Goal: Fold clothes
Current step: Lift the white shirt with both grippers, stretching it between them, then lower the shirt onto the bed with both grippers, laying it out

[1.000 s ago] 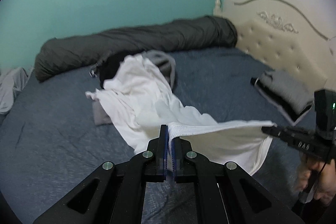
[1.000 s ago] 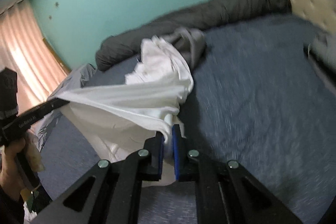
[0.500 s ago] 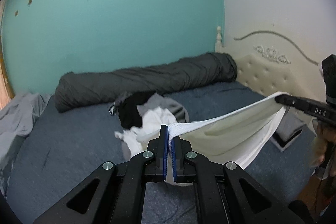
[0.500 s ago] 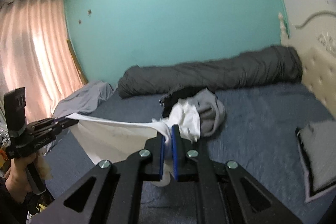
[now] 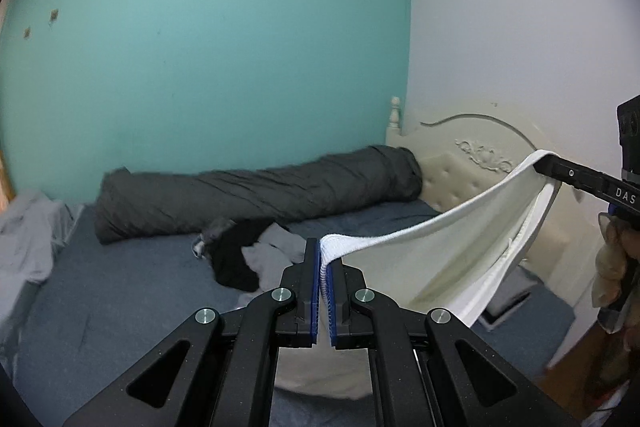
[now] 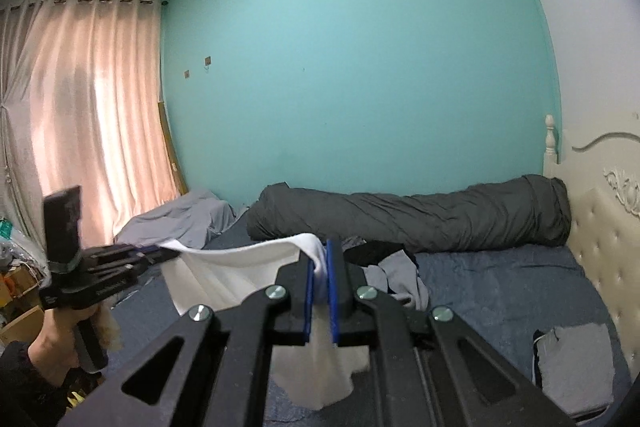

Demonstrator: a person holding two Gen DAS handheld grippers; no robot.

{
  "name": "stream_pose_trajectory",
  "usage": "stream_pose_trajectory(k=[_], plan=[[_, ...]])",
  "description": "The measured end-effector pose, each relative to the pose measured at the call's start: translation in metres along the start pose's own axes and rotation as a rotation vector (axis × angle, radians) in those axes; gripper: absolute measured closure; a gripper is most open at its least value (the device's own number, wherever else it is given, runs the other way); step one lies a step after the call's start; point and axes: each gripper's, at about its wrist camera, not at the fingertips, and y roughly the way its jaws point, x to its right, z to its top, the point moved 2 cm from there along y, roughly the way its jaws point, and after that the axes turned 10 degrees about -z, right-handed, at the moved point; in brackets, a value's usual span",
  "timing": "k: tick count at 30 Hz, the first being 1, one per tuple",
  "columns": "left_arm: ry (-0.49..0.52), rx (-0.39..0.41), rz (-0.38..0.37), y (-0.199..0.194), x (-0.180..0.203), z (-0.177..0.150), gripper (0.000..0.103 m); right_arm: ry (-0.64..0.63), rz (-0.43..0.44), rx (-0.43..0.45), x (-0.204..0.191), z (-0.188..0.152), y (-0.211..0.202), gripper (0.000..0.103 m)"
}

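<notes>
Fingers of left gripper (image 5: 323,269) and right gripper (image 6: 320,267) clenched on white cotton garment (image 5: 460,239) stretched between them, blue bed (image 5: 120,291) below

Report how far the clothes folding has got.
Done: one folded grey garment lies by the headboard. In hand: the left gripper and right gripper are each shut on the white garment, held stretched above the bed, not yet folded. Left: the pile of black and grey clothes.
</notes>
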Motion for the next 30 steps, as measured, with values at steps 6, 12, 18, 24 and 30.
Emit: stream_pose_trajectory(k=[6, 12, 18, 24, 30], plan=[[-0.026, -0.129, -0.024, 0.043, -0.01, -0.054, 0.1, -0.019, -0.01, -0.12, 0.002, -0.044, 0.029, 0.097], [-0.082, -0.271, -0.06, 0.102, -0.027, -0.146, 0.1, 0.064, 0.009, -0.31, 0.022, -0.138, 0.086, 0.097], [-0.151, -0.411, -0.095, 0.155, -0.038, -0.233, 0.1, 0.066, -0.01, -0.48, 0.035, -0.228, 0.132, 0.097], [-0.25, -0.505, -0.091, 0.194, -0.054, -0.304, 0.099, 0.109, -0.005, -0.601, 0.041, -0.297, 0.17, 0.097], [-0.328, -0.547, -0.047, 0.204, -0.082, -0.338, 0.086, 0.135, -0.022, -0.67, 0.053, -0.334, 0.205, 0.097]])
